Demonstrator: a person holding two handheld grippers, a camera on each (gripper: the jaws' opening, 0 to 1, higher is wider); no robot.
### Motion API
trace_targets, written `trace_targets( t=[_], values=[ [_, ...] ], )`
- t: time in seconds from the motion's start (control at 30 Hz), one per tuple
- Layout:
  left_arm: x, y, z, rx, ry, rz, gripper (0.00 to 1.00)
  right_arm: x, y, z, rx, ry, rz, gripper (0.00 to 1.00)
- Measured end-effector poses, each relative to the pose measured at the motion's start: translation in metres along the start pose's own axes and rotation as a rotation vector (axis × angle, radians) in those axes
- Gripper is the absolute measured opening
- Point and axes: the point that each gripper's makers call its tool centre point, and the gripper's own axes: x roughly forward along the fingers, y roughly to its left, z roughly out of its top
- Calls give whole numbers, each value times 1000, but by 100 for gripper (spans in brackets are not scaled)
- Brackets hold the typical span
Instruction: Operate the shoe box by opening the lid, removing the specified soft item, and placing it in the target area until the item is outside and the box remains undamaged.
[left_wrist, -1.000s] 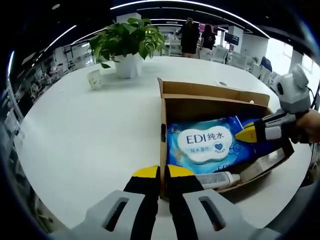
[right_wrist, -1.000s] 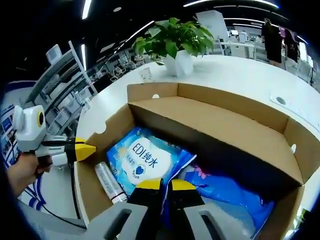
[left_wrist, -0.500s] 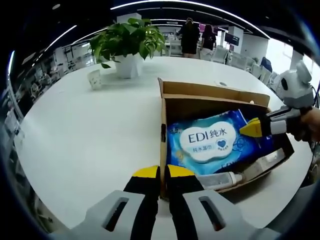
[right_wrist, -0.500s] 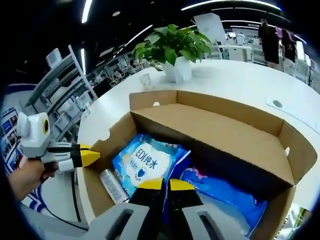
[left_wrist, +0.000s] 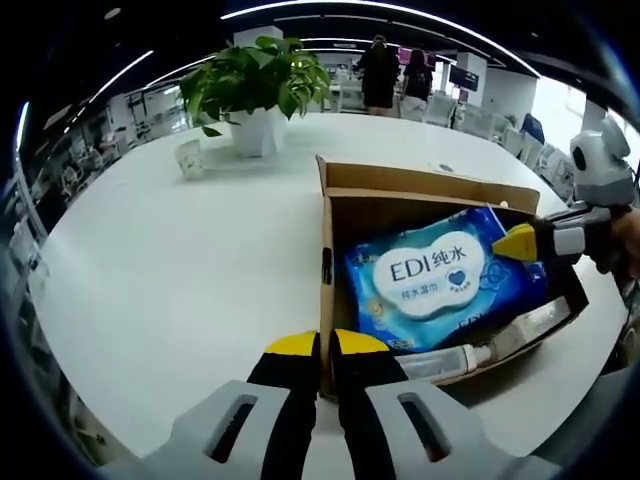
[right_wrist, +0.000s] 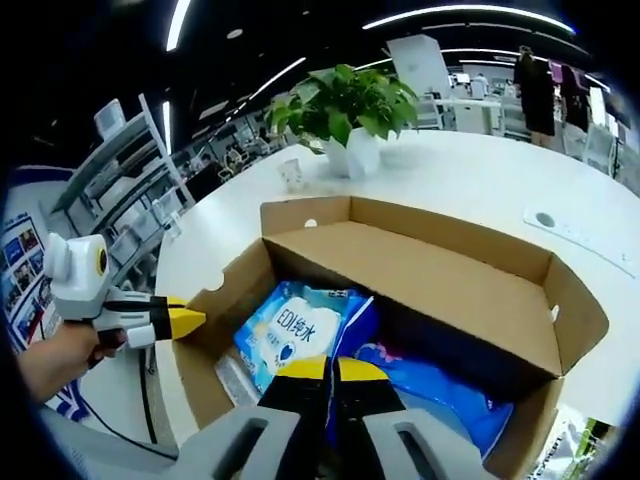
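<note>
The right tongs (right_wrist: 320, 368) pinch the blue wipes pack (left_wrist: 445, 286), tilted up inside the open shoe box (left_wrist: 425, 190). The left tongs (left_wrist: 319, 345) clamp the box wall at 6 o'clock. Lift steadily, clearing the rim.

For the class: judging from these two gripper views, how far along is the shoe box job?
Done: the shoe box stands open. In hand: the right gripper, jaws shut on the blue EDI wet wipes pack, has its held end tilted up, though the pack is still inside the box. The left gripper pinches the box's near wall. Left: carry the pack out onto the white table.
</note>
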Motion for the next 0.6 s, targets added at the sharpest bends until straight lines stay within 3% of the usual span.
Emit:
trace_targets(
  t=[0.6],
  values=[
    [1,-2,0,35,27,-7,3,-25,-13,-1,6,-27,-24,0]
  ],
)
